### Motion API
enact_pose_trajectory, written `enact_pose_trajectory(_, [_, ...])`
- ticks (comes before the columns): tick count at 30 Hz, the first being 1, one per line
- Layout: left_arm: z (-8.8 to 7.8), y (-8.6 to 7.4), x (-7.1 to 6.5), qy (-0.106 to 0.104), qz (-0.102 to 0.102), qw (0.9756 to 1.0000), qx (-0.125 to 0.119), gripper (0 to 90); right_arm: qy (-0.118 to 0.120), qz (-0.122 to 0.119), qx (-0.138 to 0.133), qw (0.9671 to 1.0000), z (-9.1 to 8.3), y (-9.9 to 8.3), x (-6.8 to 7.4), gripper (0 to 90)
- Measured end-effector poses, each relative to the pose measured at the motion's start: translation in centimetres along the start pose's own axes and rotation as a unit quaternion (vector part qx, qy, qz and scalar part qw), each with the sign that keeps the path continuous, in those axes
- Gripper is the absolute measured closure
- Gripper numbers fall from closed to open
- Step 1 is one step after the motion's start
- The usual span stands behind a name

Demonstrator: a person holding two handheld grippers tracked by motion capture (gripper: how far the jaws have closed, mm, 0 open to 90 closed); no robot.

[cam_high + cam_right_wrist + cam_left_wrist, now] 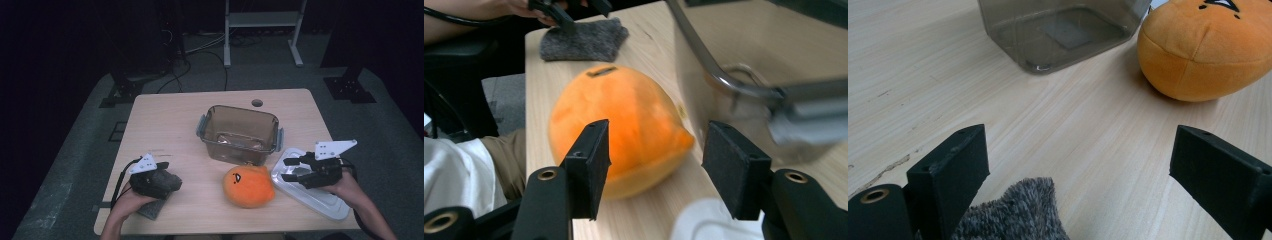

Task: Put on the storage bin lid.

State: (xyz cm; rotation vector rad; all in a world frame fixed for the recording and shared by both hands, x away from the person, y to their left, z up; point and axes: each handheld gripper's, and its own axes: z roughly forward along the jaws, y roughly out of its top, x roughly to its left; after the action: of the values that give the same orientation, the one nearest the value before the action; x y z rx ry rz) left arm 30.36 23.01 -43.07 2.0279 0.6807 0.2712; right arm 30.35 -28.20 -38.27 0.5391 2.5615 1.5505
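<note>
An orange plush toy point(248, 186) with a stitched face lies on the wooden table in front of a clear grey container point(240, 108). My right gripper point(287, 169) hovers over a pale lid point(320, 200) just right of the toy. It is open and points left at the toy, with nothing between its jaws. In the right gripper view the toy point(624, 115) sits beyond the open gripper point(659, 150). My left gripper point(170, 176) rests open at the front left over a grey fuzzy cloth point(151, 209). That cloth point(1018, 215) lies low between its wide jaws.
The container point(1063, 30) stands at mid-table without a lid, with something flat inside, and the toy point(1208, 50) lies close beside it. The lid lies near the table's front right corner. A round cable hole point(257, 103) is at the far edge.
</note>
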Motion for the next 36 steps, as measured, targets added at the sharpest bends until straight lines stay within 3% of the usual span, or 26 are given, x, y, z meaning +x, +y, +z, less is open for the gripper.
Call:
enact_pose_trajectory(7, [0.0,0.0,0.0,0.0,-0.001,1.0,0.001,8.0,0.021,-0.015,0.004,0.9997,1.3,1.1,0.7,41.4])
enact_pose_trajectory(24, [-0.1,0.0,0.0,-0.001,0.0,1.0,-0.002,8.0,0.064,-0.042,0.039,0.9963,6.5,3.0,1.1,40.3])
enact_pose_trajectory(27, [-0.1,-0.1,0.0,0.0,0.0,1.0,-0.002,8.0,0.063,-0.051,0.054,0.9953,7.9,3.3,0.9,48.3])
enact_pose_trajectory(36, [-0.3,-0.1,0.1,-0.002,0.0,1.0,-0.002,8.0,0.066,-0.046,0.06,0.9949,9.4,3.6,0.3,55.3])
